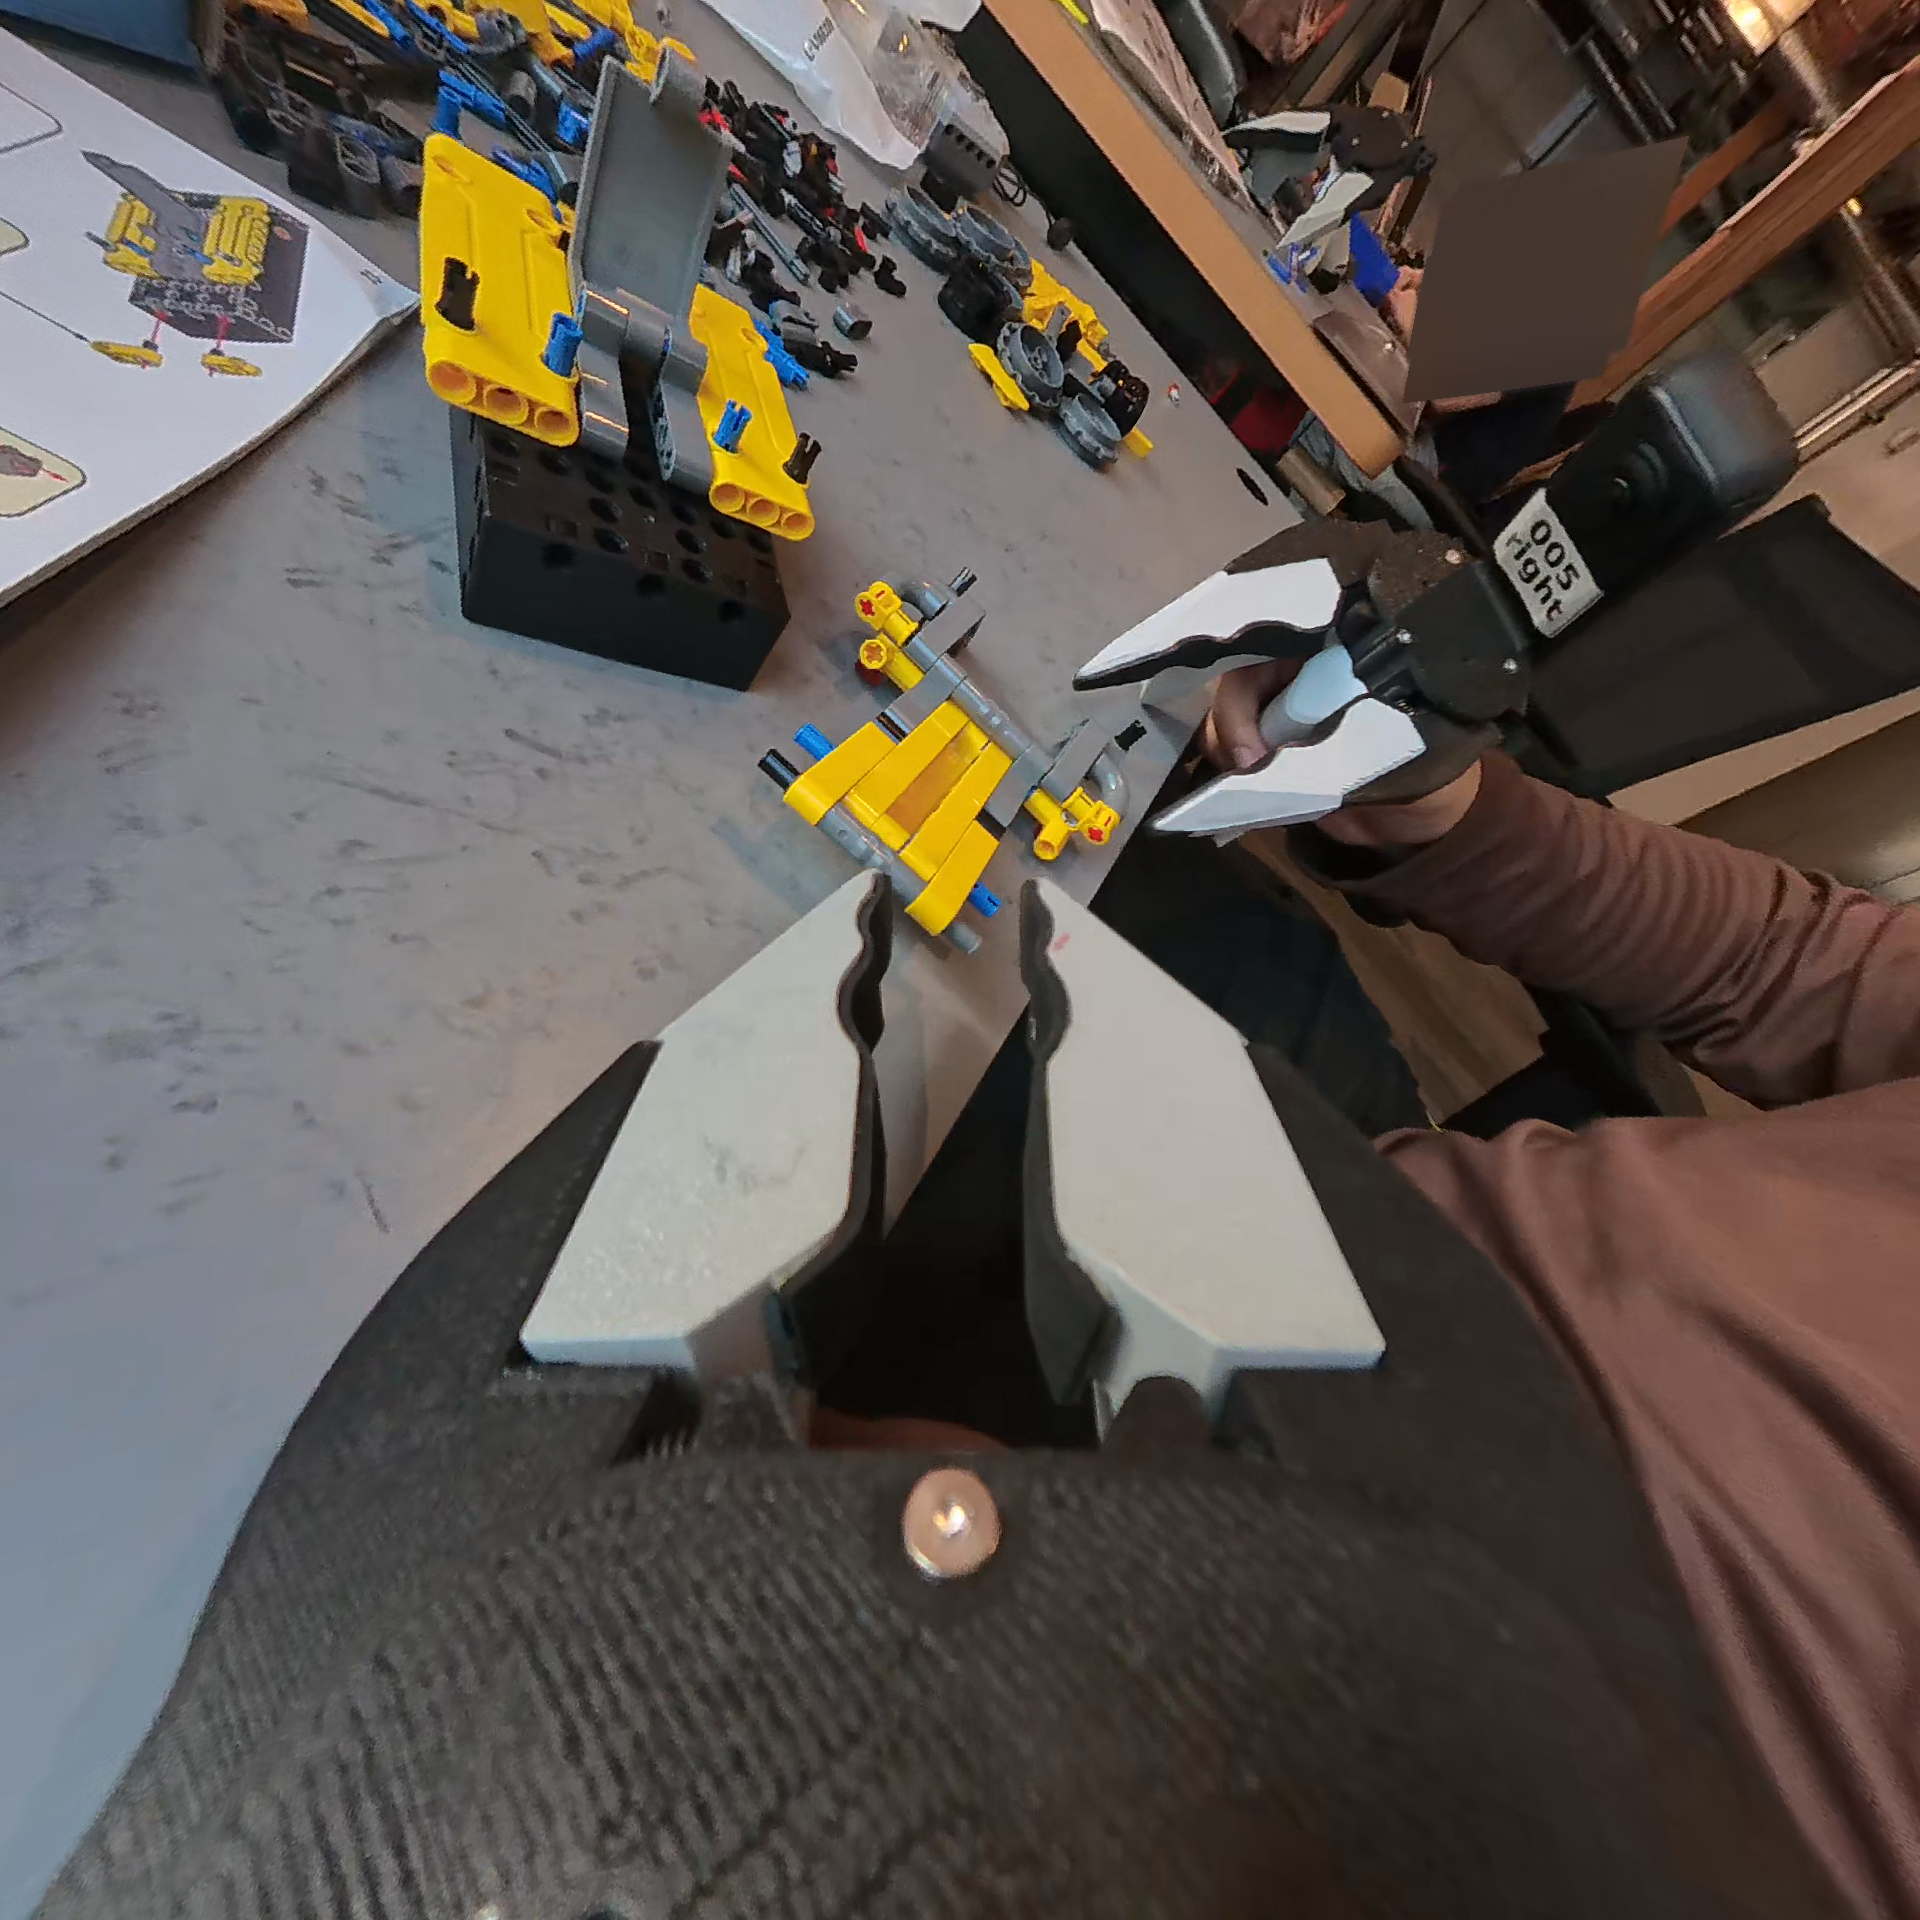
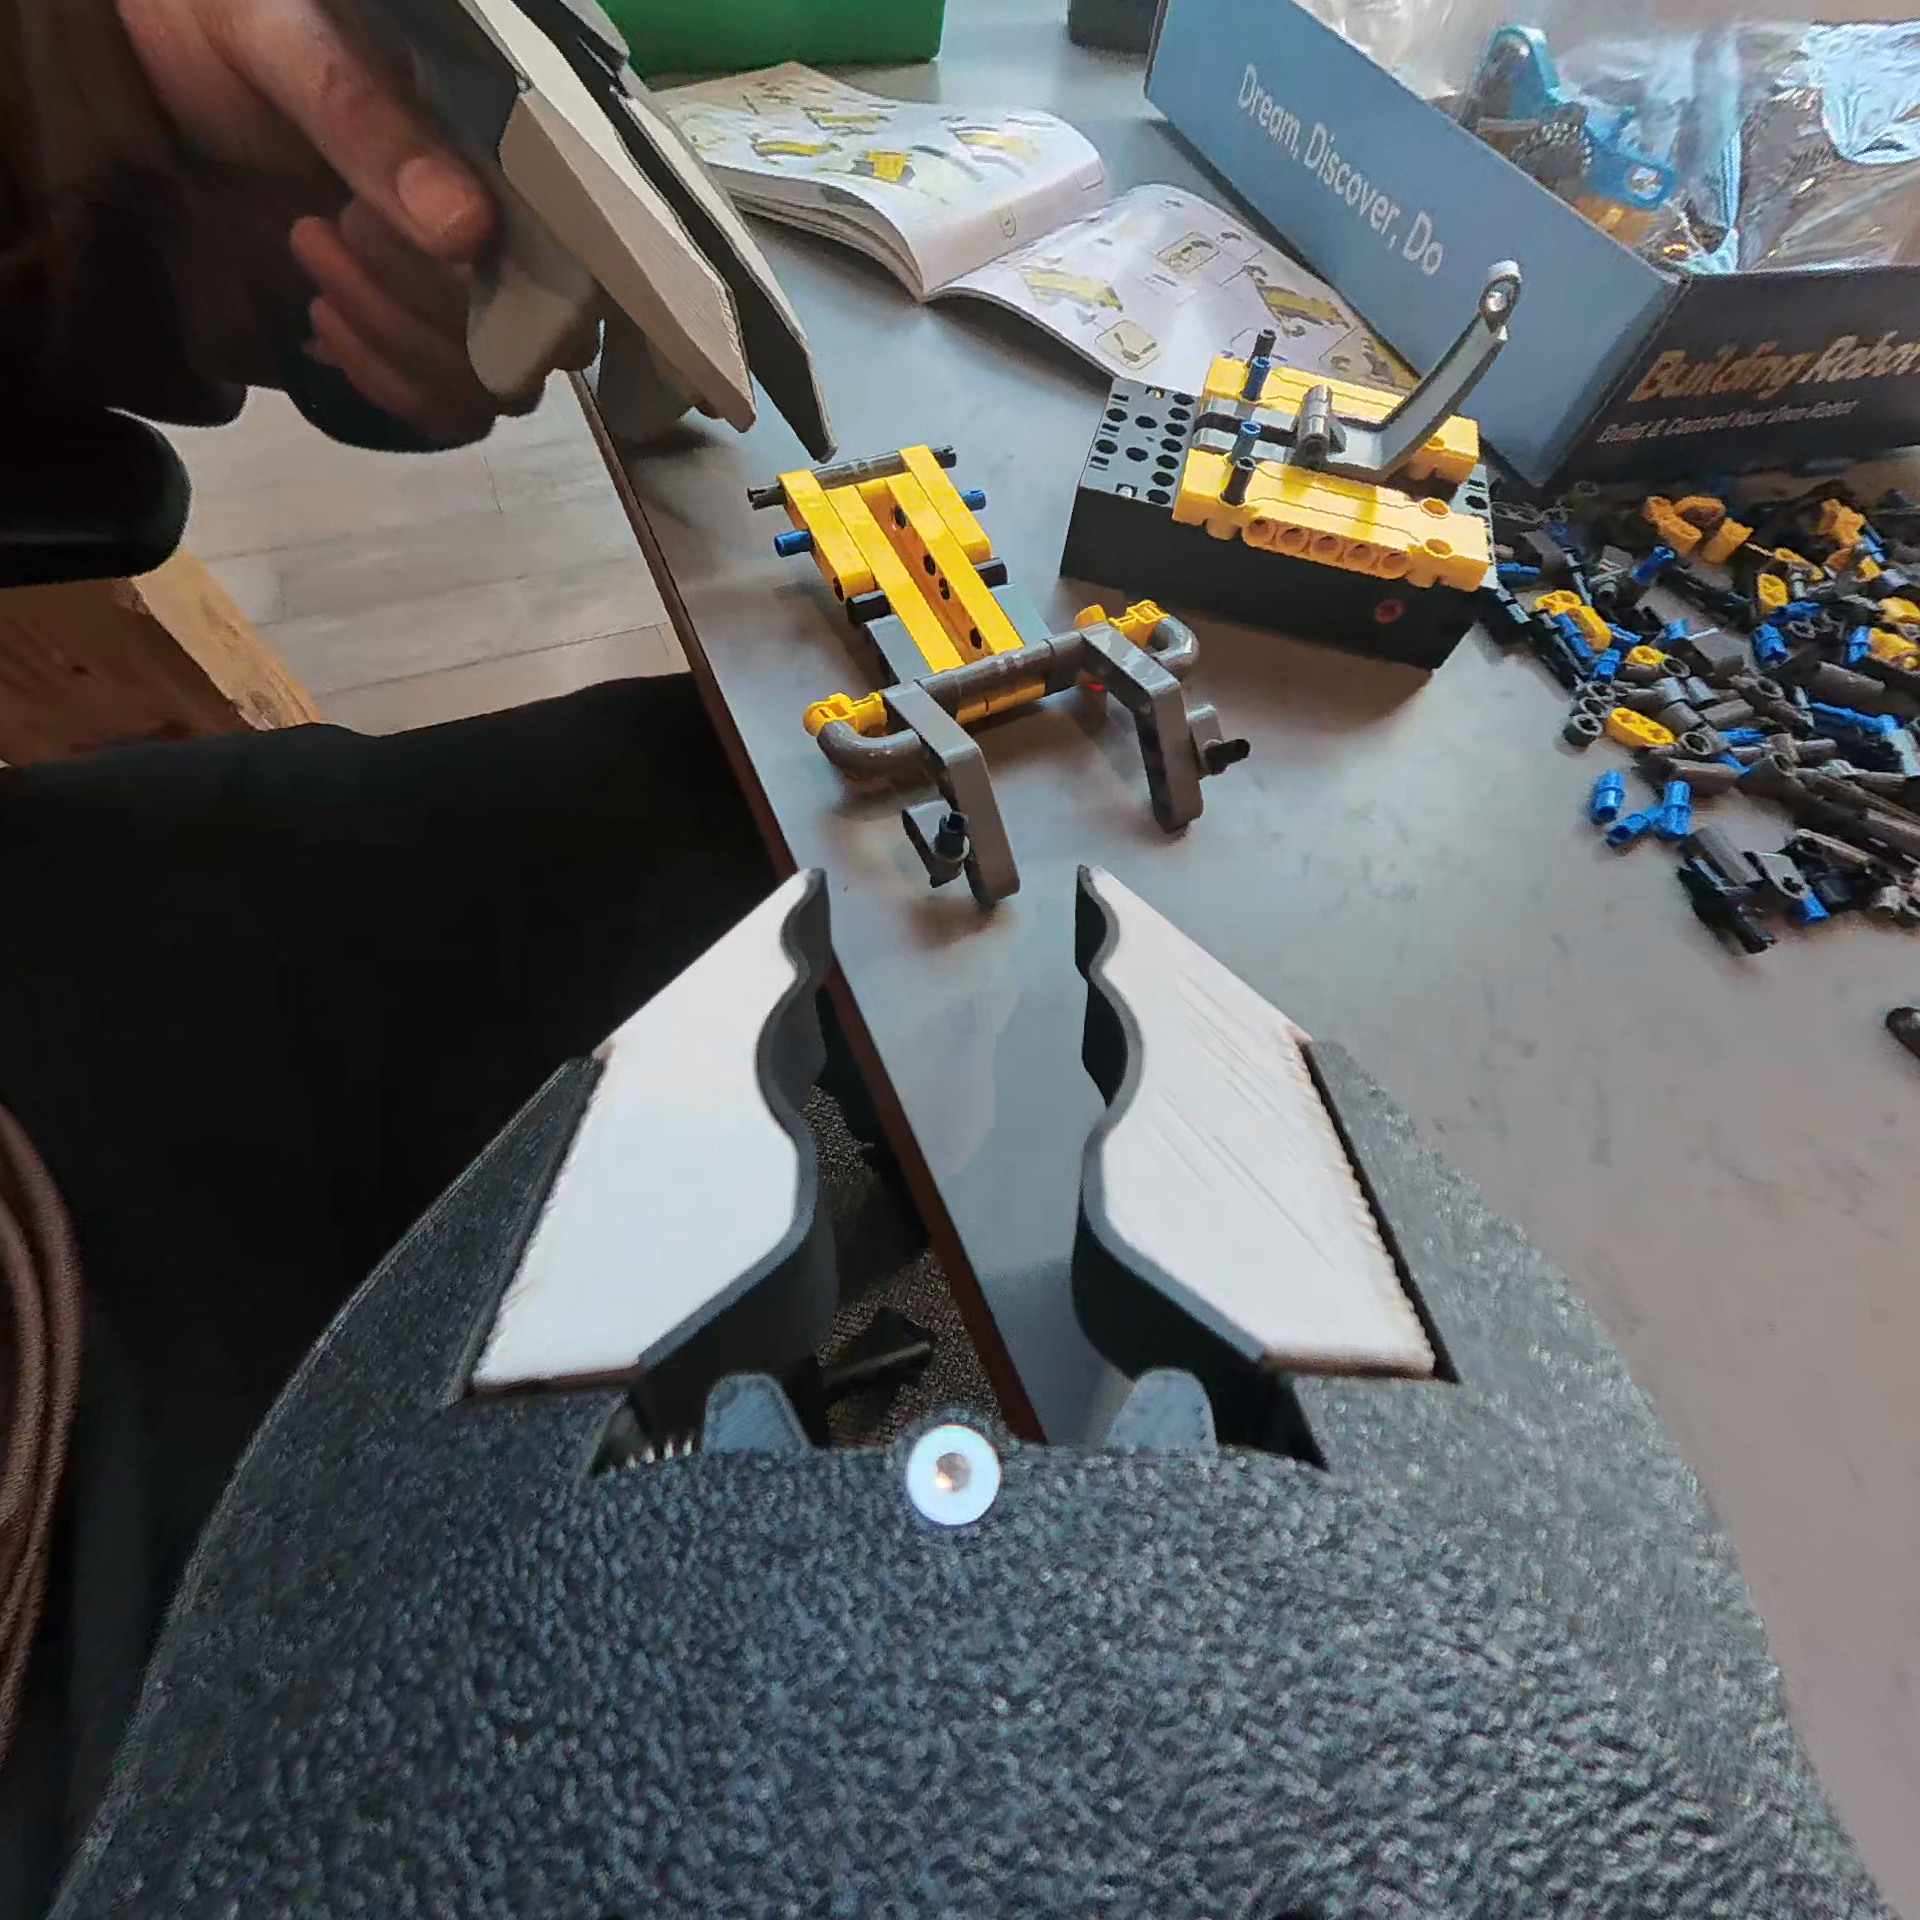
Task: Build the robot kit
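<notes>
Workshop clutter and shelving crowd the background behind a scuffed grey table point(image 1: 312, 831) carrying toy building-brick parts. Near its edge lies a flat yellow-and-grey brick frame with curved grey end bars point(image 1: 940, 758), resting on the table and touched by neither gripper. The left gripper point(image 1: 951, 904) hangs just beside the frame's yellow end, jaws parted and empty. The right gripper point(image 2: 951, 894) hovers near the grey legs at the opposite end, likewise spread with nothing between its jaws. Approaching from opposite ends probably suits a two-sided hold on the frame.

Beyond stand a black perforated block topped with yellow beams and a tilted grey lever point(image 2: 1320, 509), an open instruction booklet point(image 2: 935, 197), a blue cardboard box point(image 2: 1455, 208) and a heap of small blue, black and yellow connectors point(image 2: 1745, 707). The heap's pieces are too small to sort, and the box is cut off.
</notes>
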Demonstrator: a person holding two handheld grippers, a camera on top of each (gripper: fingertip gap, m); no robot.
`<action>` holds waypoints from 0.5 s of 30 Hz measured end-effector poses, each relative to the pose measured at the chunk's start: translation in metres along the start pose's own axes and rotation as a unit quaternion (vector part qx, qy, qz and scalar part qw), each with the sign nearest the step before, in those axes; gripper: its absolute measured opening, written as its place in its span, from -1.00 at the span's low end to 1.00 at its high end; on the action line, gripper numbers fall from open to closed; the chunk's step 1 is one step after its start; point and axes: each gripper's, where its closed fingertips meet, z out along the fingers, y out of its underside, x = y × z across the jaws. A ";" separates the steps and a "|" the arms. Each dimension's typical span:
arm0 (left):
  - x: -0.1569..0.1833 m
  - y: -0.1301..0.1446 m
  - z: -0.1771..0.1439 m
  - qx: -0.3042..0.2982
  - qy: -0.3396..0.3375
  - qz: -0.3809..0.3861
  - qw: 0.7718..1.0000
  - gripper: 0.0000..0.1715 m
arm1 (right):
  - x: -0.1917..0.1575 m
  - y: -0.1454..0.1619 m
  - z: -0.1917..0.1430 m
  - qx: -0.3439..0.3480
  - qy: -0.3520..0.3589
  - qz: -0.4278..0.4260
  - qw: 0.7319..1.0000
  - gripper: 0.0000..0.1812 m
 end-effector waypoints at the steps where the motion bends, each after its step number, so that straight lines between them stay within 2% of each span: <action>1: 0.001 0.000 0.001 0.001 0.001 -0.002 1.000 -0.76 | 0.000 0.000 0.000 -0.003 -0.003 0.001 1.000 -0.52; 9: 0.004 0.001 0.010 0.001 -0.002 -0.003 1.000 -0.83 | 0.004 0.001 0.002 -0.021 -0.006 0.023 0.999 -0.62; 15: 0.007 0.000 0.010 0.005 0.009 -0.010 1.000 -0.75 | 0.003 0.001 0.005 -0.029 0.000 0.010 1.000 -0.63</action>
